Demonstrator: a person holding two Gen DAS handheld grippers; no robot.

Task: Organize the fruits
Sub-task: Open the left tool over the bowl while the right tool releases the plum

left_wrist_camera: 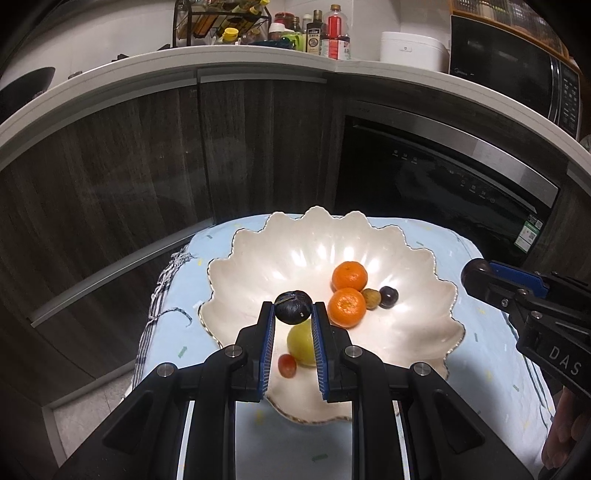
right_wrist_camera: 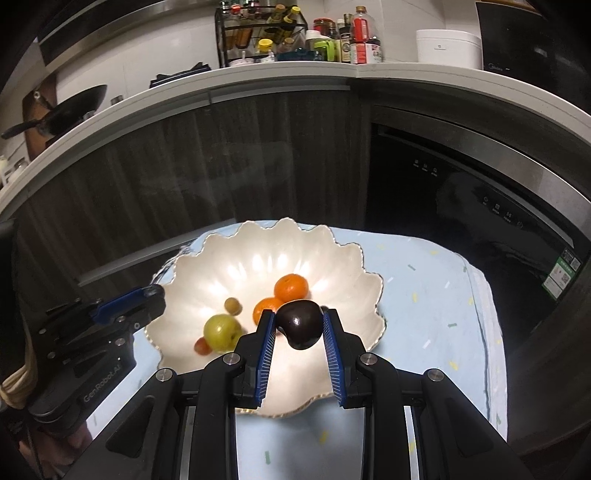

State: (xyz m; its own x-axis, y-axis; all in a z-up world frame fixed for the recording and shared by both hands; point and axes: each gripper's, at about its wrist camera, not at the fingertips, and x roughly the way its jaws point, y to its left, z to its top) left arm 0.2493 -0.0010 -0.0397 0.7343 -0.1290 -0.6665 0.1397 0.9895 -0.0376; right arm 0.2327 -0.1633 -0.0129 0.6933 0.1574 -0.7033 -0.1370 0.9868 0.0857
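- Gripping a small, wrinkled dark fruit [left_wrist_camera: 293, 312] between its blue-padded fingertips, the left gripper [left_wrist_camera: 293, 314] is hovering over the near part of a white scalloped bowl [left_wrist_camera: 258, 254]. Its jaws are standing only as far apart as the fruit is wide, and both pads are touching it.
- Pinching a larger, glossy dark plum [right_wrist_camera: 300, 324] in the same way, the right gripper [right_wrist_camera: 300, 326] is hanging above the near right side of the bowl [right_wrist_camera: 207, 266], its jaws narrowed onto the fruit's two sides.
- Sitting on a pale blue cloth [left_wrist_camera: 476, 332] speckled with small coloured flecks, the bowl is occupying the middle of both views.
- Resting inside the bowl, two oranges are touching each other: one [left_wrist_camera: 349, 275] is lying farther back and the other [left_wrist_camera: 347, 307] nearer.
- Lying just beside the nearer orange, a small tan fruit [left_wrist_camera: 371, 298] is touching a small dark purple fruit [left_wrist_camera: 388, 296] on its right.
- Showing between the left gripper's fingers, a yellow-green apple [left_wrist_camera: 301, 345] is sitting in the near part of the bowl, with a small red fruit [left_wrist_camera: 287, 365] just beside it on the left.
- Appearing blurred in the right wrist view, one more small tan fruit [right_wrist_camera: 233, 306] is lying behind the apple [right_wrist_camera: 221, 332]; whether it is at rest cannot be told.
- Entering each wrist view from the side, each gripper is visible to the other camera at the bowl's edge.
- Running behind the cloth, dark wood cabinets [left_wrist_camera: 122, 192] and a black built-in appliance [left_wrist_camera: 436, 177] are filling the background, under a white counter [left_wrist_camera: 258, 59] crowded with bottles [left_wrist_camera: 334, 33].
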